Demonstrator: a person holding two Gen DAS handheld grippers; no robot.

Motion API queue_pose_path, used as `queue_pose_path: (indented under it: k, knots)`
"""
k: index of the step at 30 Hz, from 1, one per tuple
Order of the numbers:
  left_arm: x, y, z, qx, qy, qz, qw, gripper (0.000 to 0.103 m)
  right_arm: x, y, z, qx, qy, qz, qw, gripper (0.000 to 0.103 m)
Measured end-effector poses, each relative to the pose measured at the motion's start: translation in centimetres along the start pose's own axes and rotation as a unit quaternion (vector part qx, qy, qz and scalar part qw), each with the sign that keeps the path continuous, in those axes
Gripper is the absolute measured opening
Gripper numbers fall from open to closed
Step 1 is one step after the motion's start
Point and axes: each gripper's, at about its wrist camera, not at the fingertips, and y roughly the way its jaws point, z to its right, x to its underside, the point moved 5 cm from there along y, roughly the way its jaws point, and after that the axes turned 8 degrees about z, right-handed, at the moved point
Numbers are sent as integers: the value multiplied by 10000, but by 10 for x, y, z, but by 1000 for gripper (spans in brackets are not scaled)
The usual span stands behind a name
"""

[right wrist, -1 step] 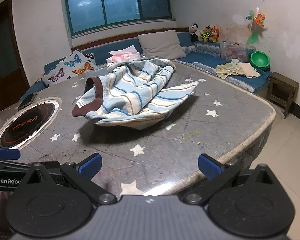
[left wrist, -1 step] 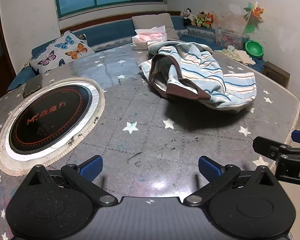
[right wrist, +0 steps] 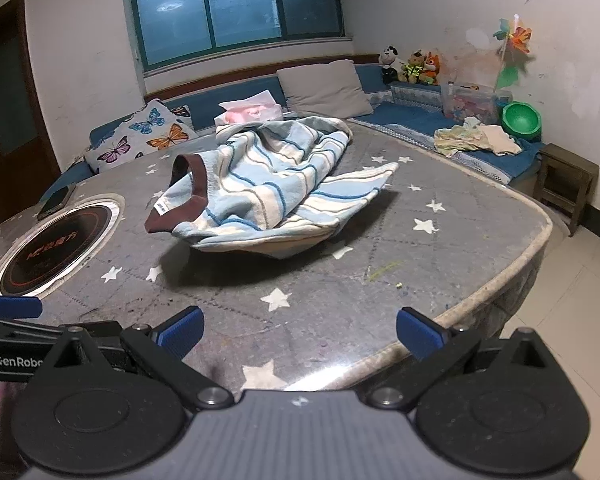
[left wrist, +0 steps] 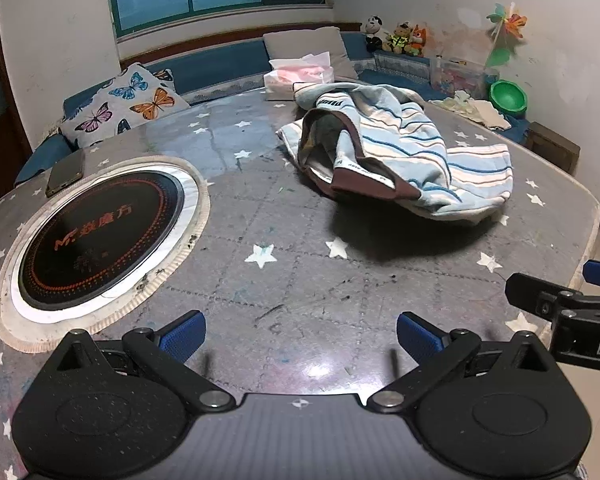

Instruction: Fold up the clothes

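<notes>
A crumpled blue-and-white striped shirt with a brown collar (left wrist: 400, 156) lies in a heap on the grey star-patterned table (left wrist: 292, 280); it also shows in the right wrist view (right wrist: 268, 192). My left gripper (left wrist: 300, 334) is open and empty, low over the table's near edge, well short of the shirt. My right gripper (right wrist: 300, 330) is open and empty, also near the front edge, to the right of the left one. The right gripper's side shows in the left wrist view (left wrist: 572, 312).
A round black induction cooktop (left wrist: 100, 236) is set into the table at the left, with a phone (left wrist: 66, 172) beside it. A tissue pack (left wrist: 300, 74) lies behind the shirt. A bench with pillows rings the table; a wooden stool (right wrist: 564, 180) stands at the right.
</notes>
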Motion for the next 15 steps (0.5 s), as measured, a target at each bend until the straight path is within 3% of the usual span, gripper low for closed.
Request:
queue_pose_path:
  k: [15]
  knots:
    - [0,9,4,176,-32,-212,9996,103,5,3,-4,122,-171,-175,9996,103]
